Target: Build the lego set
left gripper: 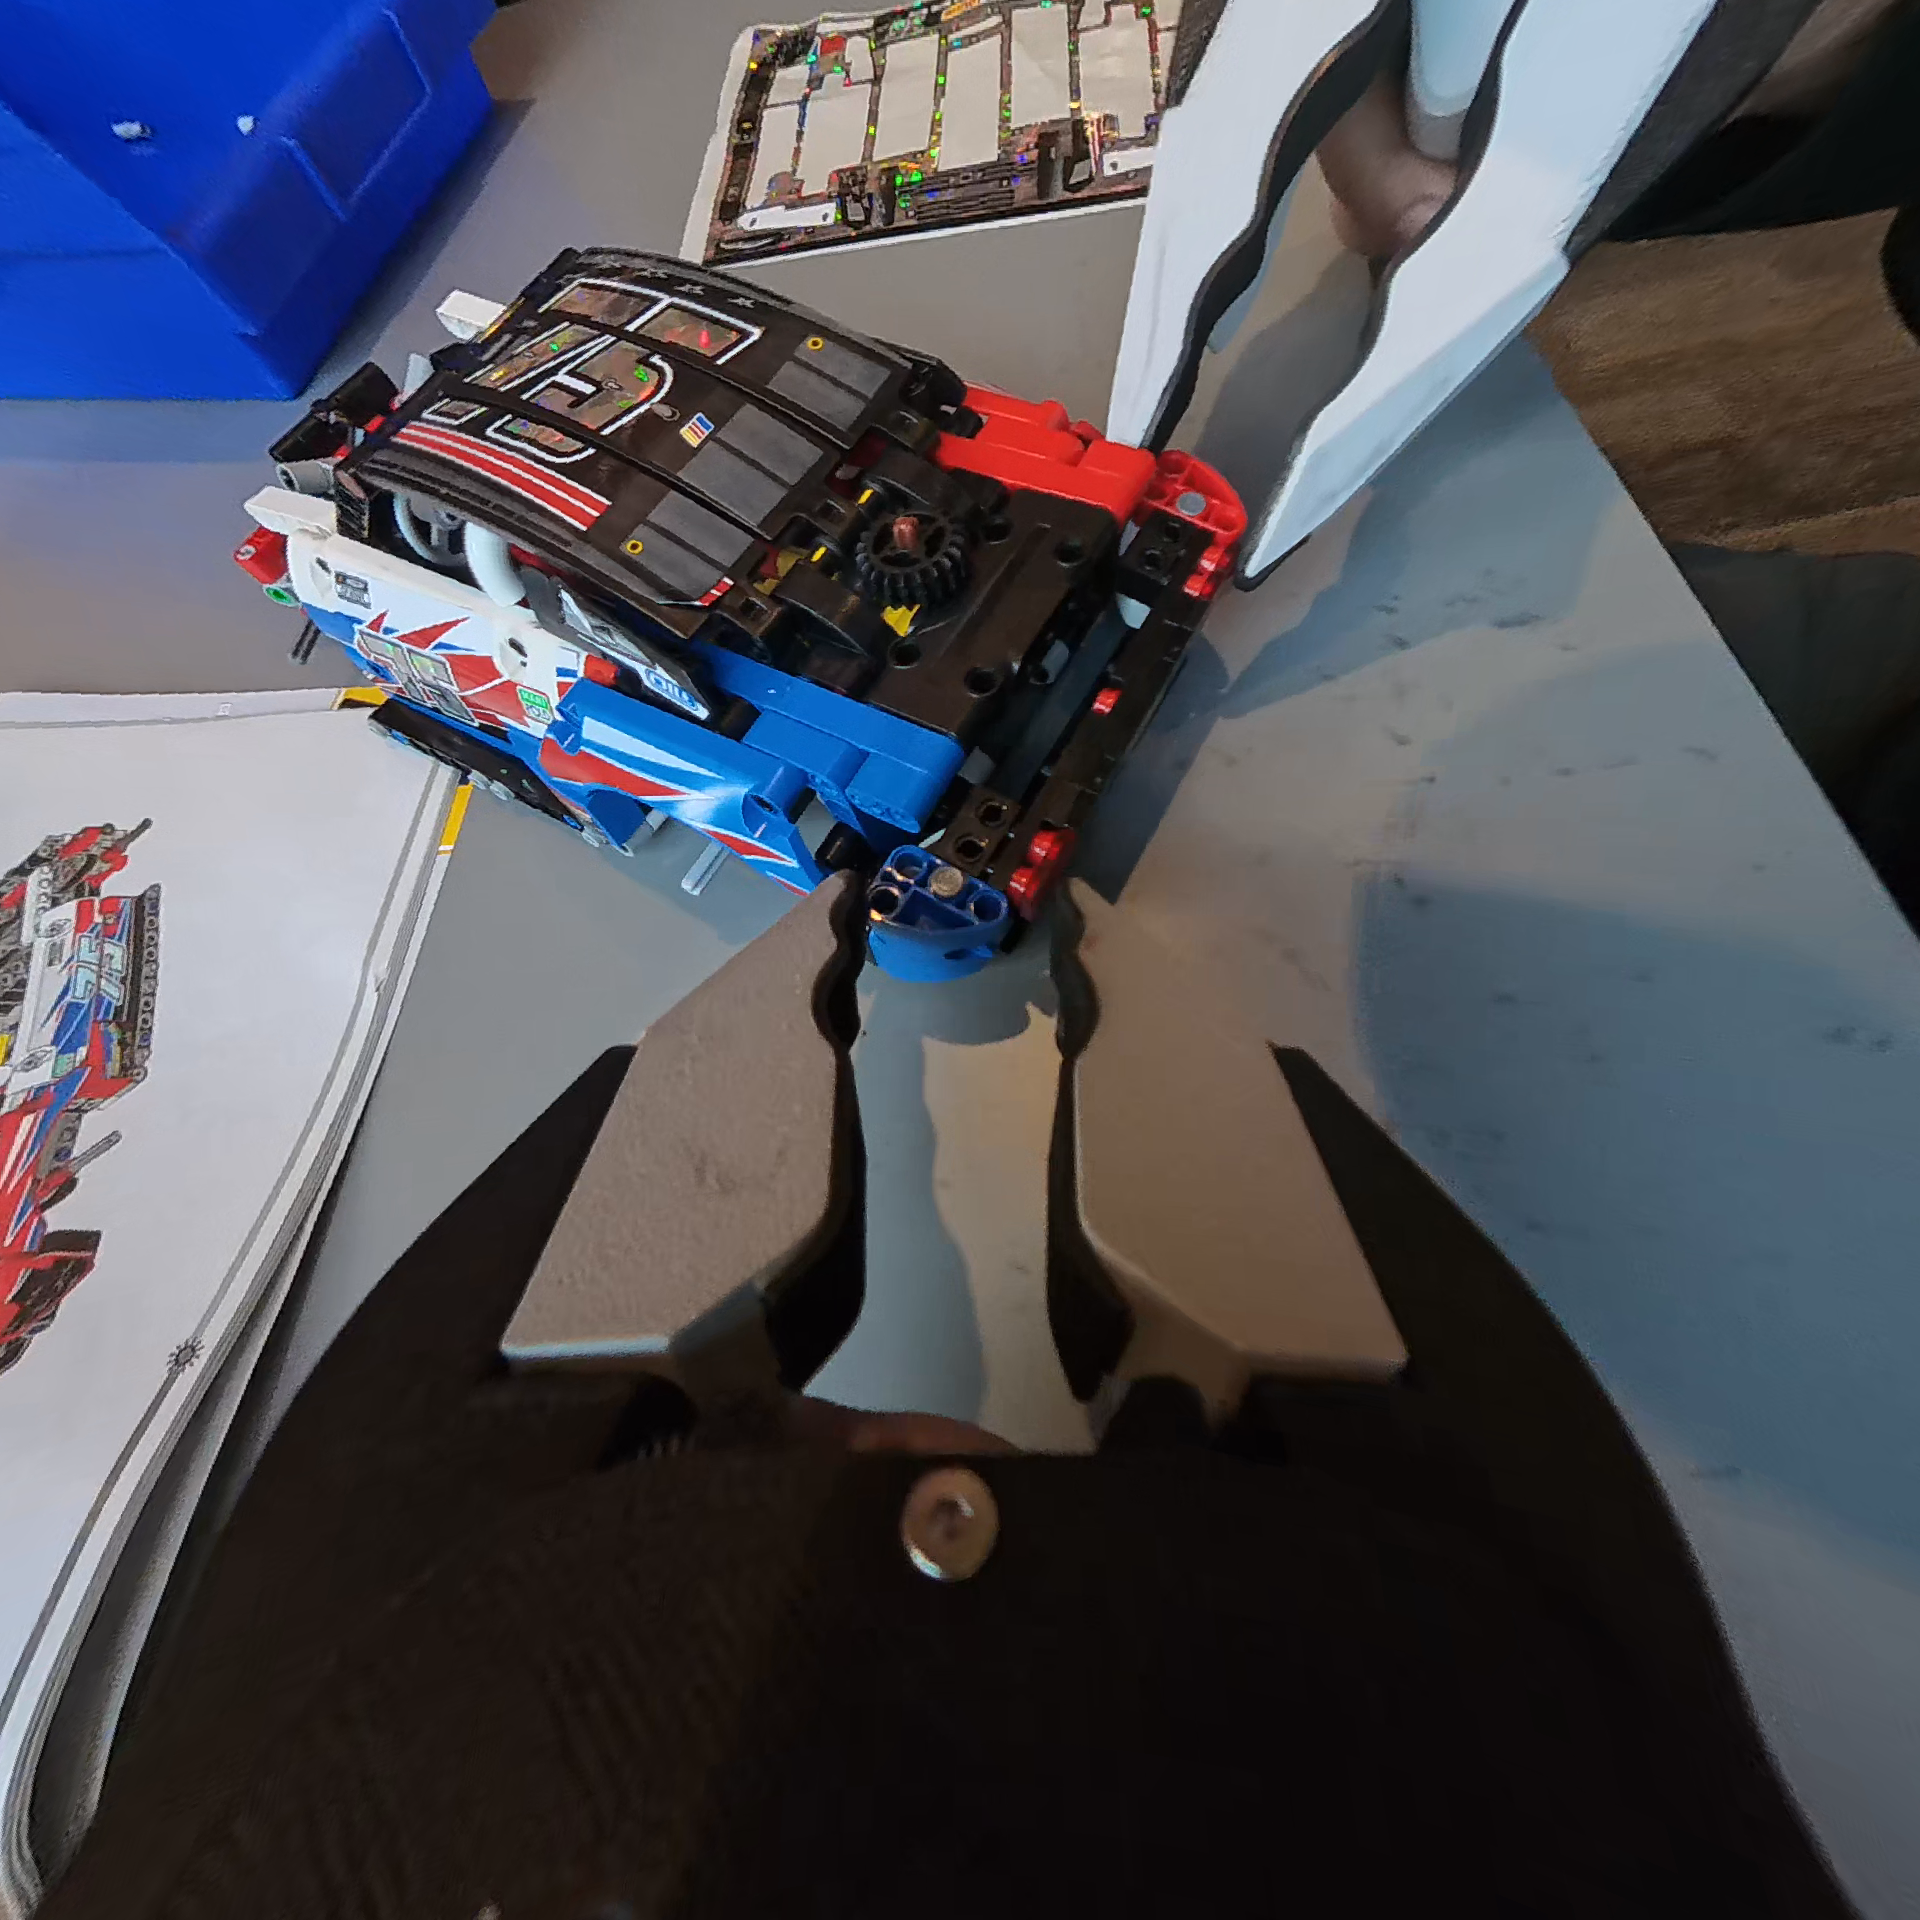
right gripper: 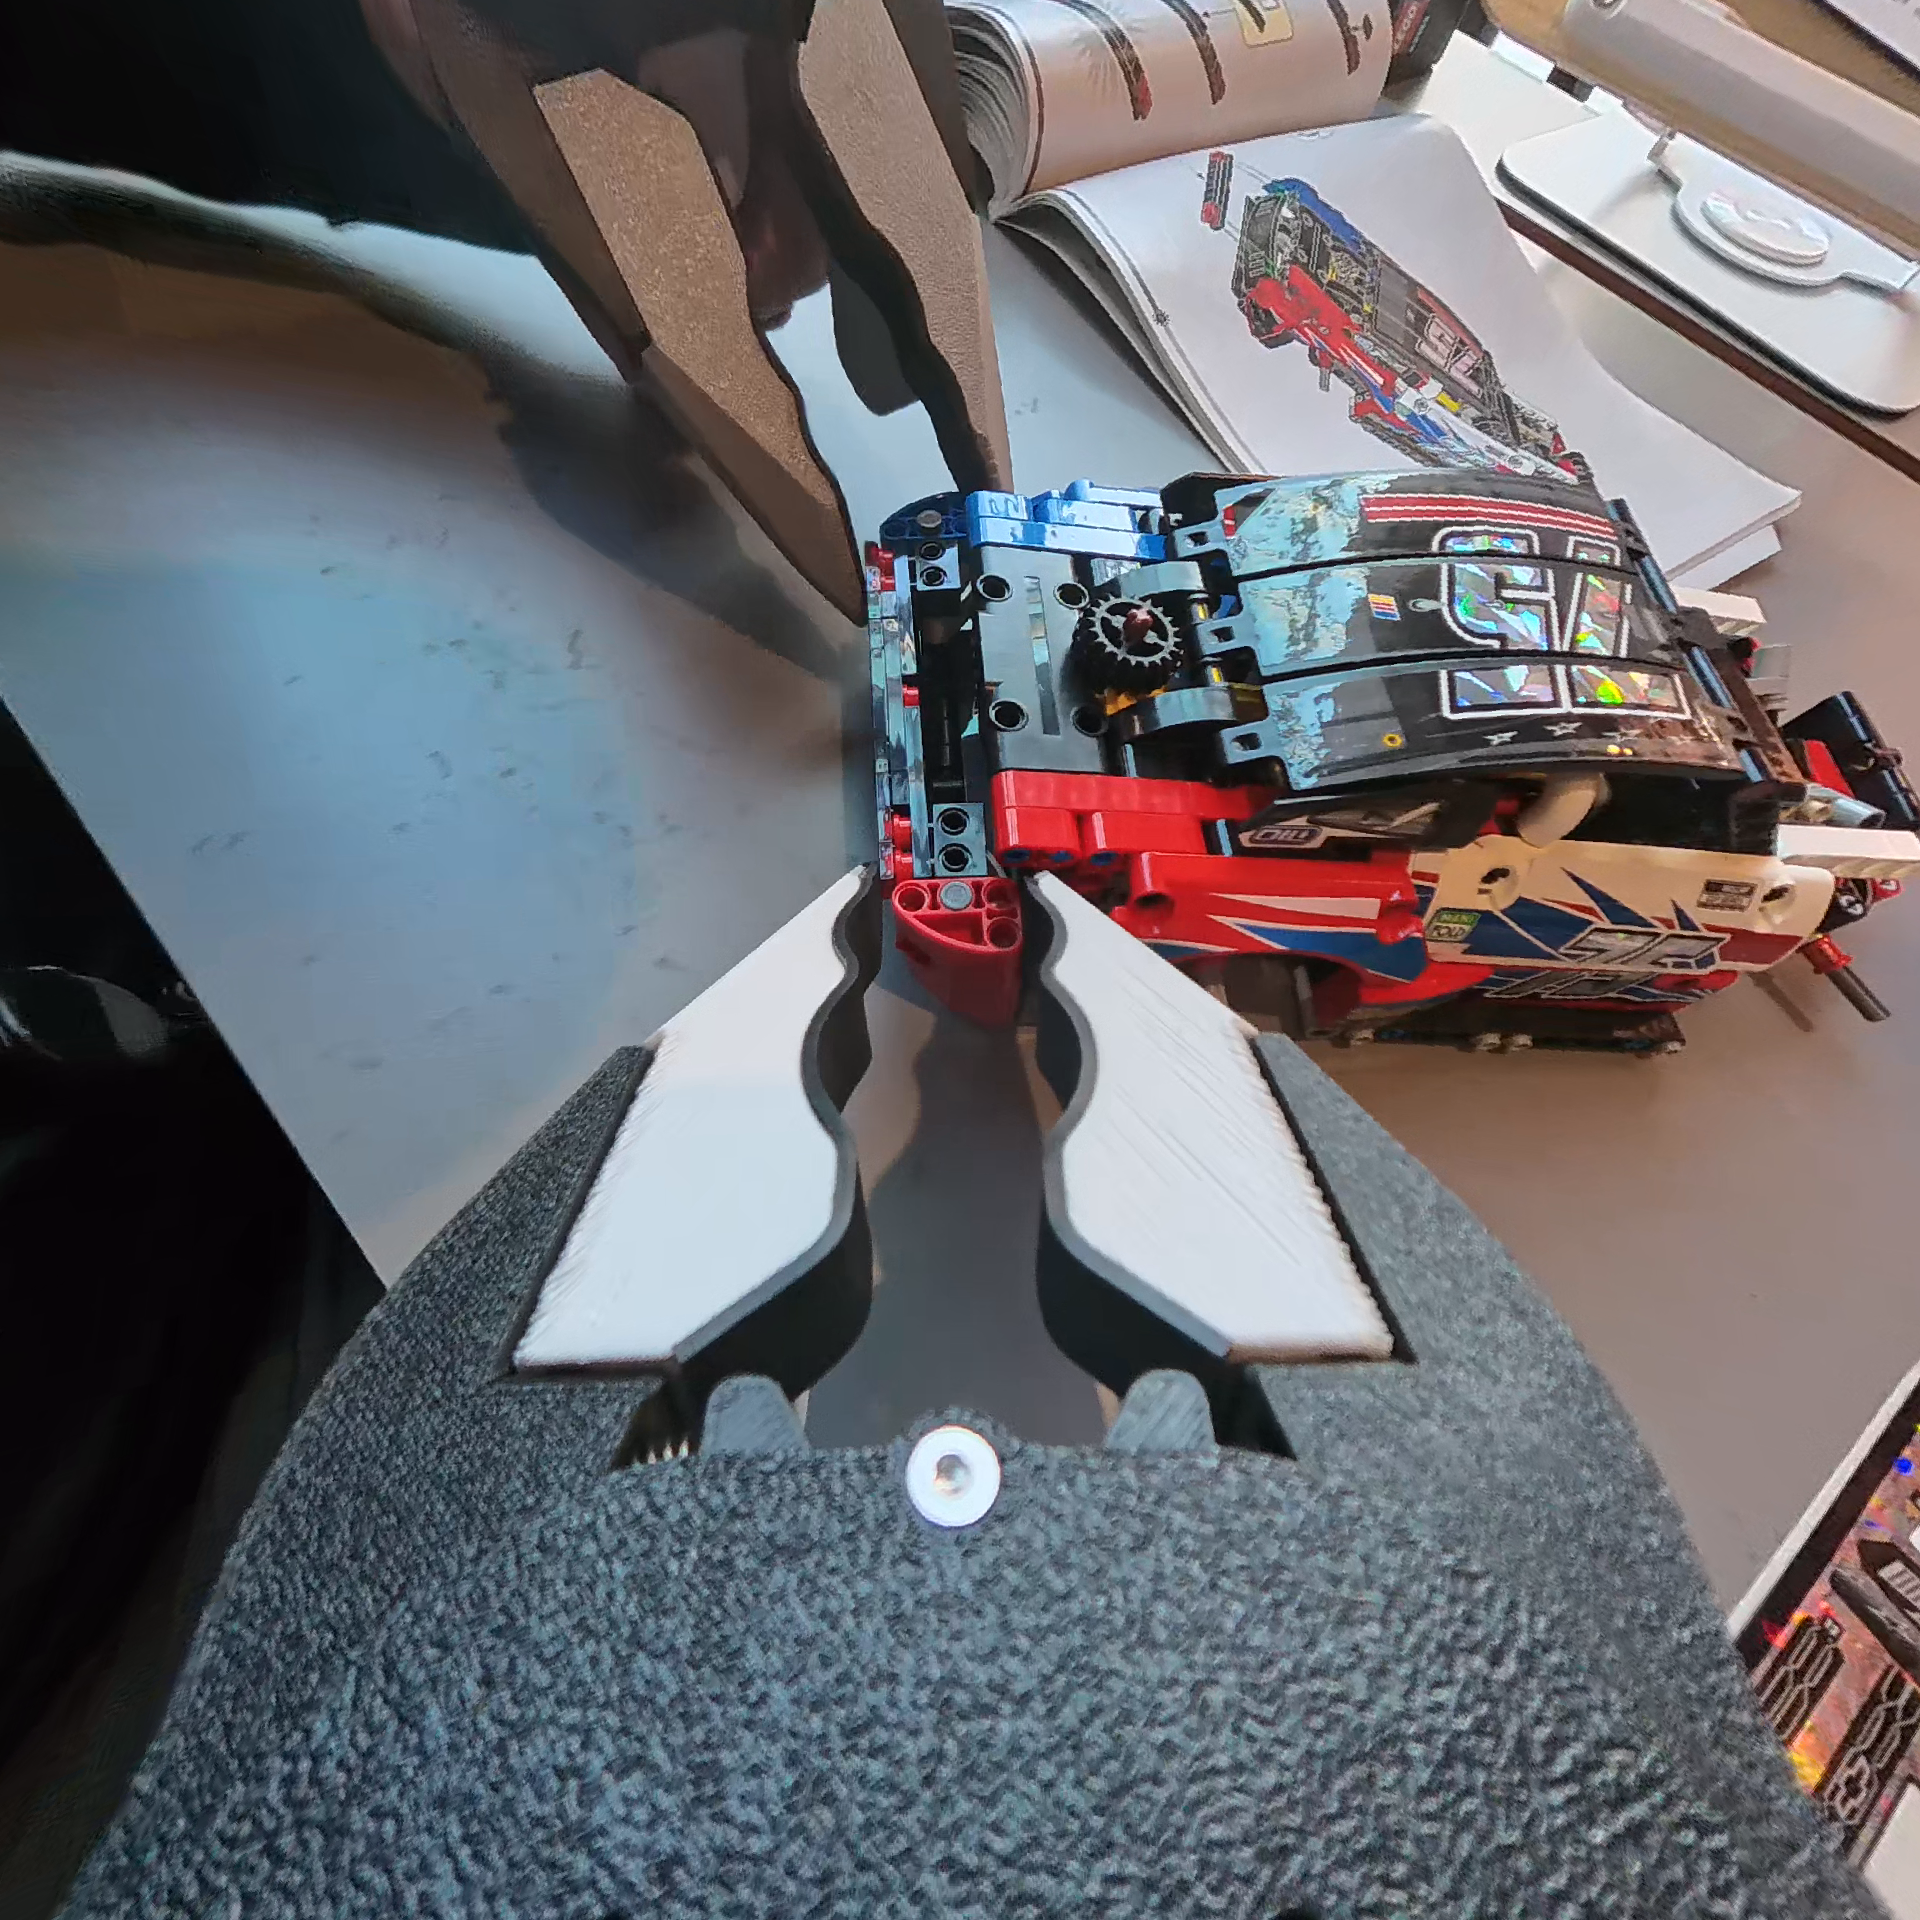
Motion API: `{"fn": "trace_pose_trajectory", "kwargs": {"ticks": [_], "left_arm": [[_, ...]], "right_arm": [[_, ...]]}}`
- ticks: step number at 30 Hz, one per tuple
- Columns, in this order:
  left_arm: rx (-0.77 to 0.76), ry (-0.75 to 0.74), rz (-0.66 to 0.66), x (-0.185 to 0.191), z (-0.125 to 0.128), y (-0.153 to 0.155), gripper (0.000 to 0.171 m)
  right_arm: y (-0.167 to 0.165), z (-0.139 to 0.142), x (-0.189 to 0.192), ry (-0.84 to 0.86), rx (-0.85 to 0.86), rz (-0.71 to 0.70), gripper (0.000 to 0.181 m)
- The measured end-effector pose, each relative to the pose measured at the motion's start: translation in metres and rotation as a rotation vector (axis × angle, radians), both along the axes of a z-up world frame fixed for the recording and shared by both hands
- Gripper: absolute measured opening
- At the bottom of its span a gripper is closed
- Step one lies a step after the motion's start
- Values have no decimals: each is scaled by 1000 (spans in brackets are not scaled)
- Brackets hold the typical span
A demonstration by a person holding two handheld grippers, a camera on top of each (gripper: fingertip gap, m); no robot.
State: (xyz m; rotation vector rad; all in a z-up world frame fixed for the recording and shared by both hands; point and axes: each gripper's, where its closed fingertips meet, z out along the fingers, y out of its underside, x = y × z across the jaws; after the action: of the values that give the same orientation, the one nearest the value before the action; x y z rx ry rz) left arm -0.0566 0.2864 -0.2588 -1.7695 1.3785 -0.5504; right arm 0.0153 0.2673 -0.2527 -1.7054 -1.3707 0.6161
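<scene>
We take the lego car (left gripper: pixel 727 623) as our landmark; it sits on its underside on the grey worktop (left gripper: pixel 1455 935), well apart from nothing but paper and a bin.

Nearest to us, the left tool (left gripper: pixel 951 914) has its grainy grey fingers straddling the blue curved corner piece (left gripper: pixel 935 920) at the car's rear. The jaws stand apart on either side of it, and we cannot tell whether they press on it. At the opposite rear corner, the right tool (right gripper: pixel 951 899) brackets the red curved corner piece (right gripper: pixel 956 935) with smooth white, black-edged, wavy fingers in the same way; contact there is just as uncertain.

We judge the build to be far along. The body is closed in: glossy black curved roof panels with holographic stickers, blue flank on one side, red on the other, white printed door panels. What looks unfinished is the rear deck, a flat black plate studded with open pin holes, with an exposed black gear (left gripper: pixel 909 545) on an axle. We see no wheels, and bare axle ends stick out low on the sides. So the rear cover and wheels probably remain.

Beside the car on its blue side lies the open instruction booklet (left gripper: pixel 208 1039), matte white pages with a coloured drawing. Beyond the car's nose lies a mostly used sticker sheet (left gripper: pixel 935 125), shiny and speckled. Farther off on that side stands a blue plastic bin (left gripper: pixel 208 187), hard and smooth-walled.
</scene>
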Motion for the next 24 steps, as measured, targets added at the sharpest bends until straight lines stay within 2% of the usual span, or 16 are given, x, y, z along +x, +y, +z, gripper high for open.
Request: {"fn": "trace_pose_trajectory", "kwargs": {"ticks": [15, 24], "left_arm": [[129, 27, -20, -1, -1, 0, 31], [154, 35, -28, -2, -1, -2, 30]], "right_arm": [[-2, -1, 0, -14, 80, 14, 25], [-2, -1, 0, -10, 79, 26, 25]]}}
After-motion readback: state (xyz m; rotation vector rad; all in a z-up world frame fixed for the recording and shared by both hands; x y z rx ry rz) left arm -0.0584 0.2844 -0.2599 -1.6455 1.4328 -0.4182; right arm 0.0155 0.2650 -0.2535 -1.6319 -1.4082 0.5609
